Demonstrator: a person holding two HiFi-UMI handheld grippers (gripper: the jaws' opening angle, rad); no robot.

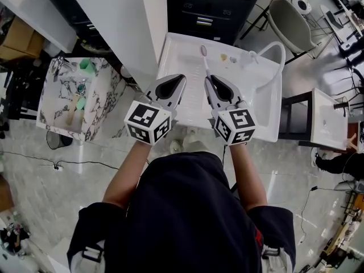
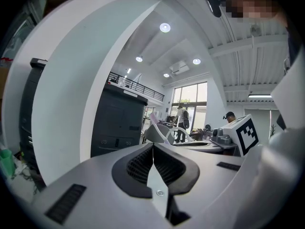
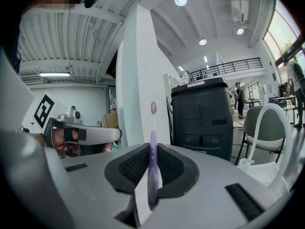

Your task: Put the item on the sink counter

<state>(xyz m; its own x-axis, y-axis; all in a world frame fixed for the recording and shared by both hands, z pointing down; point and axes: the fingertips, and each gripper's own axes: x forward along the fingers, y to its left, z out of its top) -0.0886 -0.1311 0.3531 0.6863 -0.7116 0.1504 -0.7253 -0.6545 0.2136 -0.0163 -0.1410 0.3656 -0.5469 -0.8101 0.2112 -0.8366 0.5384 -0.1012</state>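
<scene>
A toothbrush [image 1: 205, 61] with a purple handle and a pink head sticks out forward from my right gripper [image 1: 211, 82], which is shut on its handle. In the right gripper view the toothbrush [image 3: 153, 128] stands upright between the pads. It hangs above the white sink counter [image 1: 267, 112], which lies right in front of me. My left gripper [image 1: 180, 79] is level with the right one, to its left. Its jaws are shut with nothing between them [image 2: 153, 145].
A white curved faucet hose [image 1: 276, 53] rises at the counter's right side, and two small items [image 1: 228, 57] lie at the back. A marble side table [image 1: 105, 104] with green things stands left. A white pillar [image 1: 125, 21], a black cabinet [image 1: 216, 4] and a chair [image 1: 290, 21] stand behind.
</scene>
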